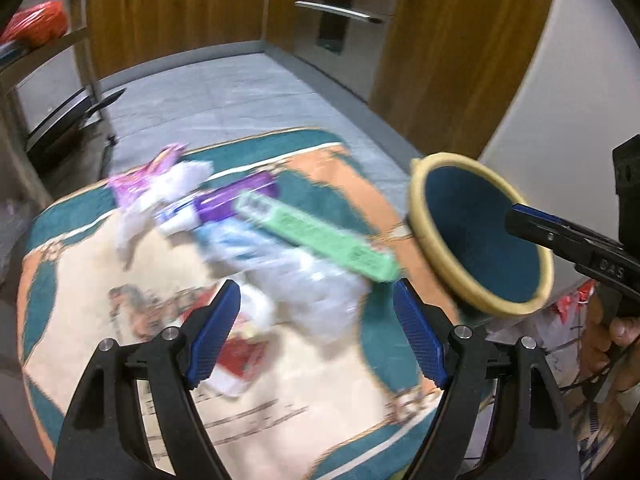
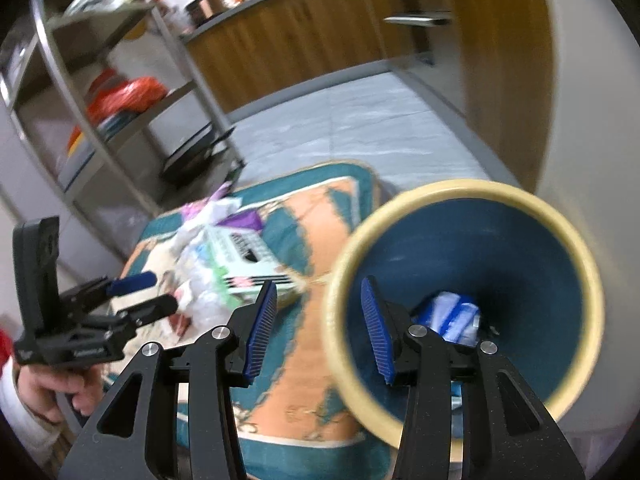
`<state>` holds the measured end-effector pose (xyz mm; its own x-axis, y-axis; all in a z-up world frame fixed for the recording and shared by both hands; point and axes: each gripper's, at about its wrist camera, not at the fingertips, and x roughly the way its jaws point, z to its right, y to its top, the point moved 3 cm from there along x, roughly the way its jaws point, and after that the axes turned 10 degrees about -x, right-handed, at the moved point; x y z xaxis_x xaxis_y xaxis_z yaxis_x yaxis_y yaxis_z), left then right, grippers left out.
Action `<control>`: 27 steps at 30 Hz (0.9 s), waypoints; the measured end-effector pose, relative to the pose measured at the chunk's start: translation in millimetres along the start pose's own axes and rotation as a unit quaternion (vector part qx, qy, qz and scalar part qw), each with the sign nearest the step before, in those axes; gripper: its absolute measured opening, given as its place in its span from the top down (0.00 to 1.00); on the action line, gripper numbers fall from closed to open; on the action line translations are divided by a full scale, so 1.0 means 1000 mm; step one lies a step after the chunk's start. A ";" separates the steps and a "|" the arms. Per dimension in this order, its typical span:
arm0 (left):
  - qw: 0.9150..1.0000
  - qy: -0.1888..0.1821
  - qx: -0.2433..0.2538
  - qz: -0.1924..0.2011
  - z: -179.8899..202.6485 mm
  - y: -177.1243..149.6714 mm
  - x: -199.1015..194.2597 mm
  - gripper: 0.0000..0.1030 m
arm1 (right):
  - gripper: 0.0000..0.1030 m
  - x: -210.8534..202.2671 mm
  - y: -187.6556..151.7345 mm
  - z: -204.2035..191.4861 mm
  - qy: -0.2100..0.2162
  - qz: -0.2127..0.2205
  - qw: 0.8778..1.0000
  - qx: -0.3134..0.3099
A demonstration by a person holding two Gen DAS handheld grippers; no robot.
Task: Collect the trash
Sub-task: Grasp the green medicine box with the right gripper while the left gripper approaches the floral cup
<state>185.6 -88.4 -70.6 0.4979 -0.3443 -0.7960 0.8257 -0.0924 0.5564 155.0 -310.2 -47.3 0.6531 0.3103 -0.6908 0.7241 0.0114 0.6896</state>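
Green and purple cartons lie in a blurred heap of trash point(image 1: 256, 236) on the patterned rug point(image 1: 320, 412): a long green box point(image 1: 320, 236), a purple box point(image 1: 236, 196), pink-purple wrappers point(image 1: 136, 184) and crumpled clear plastic point(image 1: 316, 296). My left fingers point(image 1: 316, 336) hang over the near edge of that heap, spread wide, with nothing between the blue pads. To the right of the heap stands the bin point(image 2: 472, 296), teal inside with a cream rim, and 1 white-and-blue wrapper point(image 2: 456, 312) lies at its bottom. My right fingers point(image 2: 320, 332) are at the bin's near rim, parted about halfway and empty; 1 pad sits inside the opening, the other outside over the rug. In the right wrist view my left hand point(image 2: 60, 392) grips its tool low at the left. Beyond the rug runs a grey floor point(image 1: 224, 92), then wooden cabinets point(image 1: 176, 12), and a metal shelf rack point(image 2: 100, 92) holding red bags point(image 2: 132, 92).
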 end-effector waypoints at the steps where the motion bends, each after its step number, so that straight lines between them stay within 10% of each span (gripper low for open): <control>1: 1.000 0.004 -0.003 0.000 -0.005 -0.001 -0.001 0.25 | 0.55 0.006 0.001 -0.008 0.007 -0.007 1.000 -0.011; 20: 0.998 0.046 -0.016 -0.047 -0.069 -0.021 0.024 0.24 | 0.39 0.096 0.020 -0.089 0.054 -0.110 0.978 -0.166; 27: 0.994 0.060 0.007 -0.089 -0.068 -0.027 0.048 0.22 | 0.39 0.119 0.018 -0.066 0.109 -0.145 0.978 -0.098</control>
<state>205.0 -39.4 -140.0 0.3725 -0.2071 -0.9046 0.9004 -0.1556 0.4064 230.9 -210.0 -102.9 0.3476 0.4612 -0.8164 0.8016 0.3055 0.5139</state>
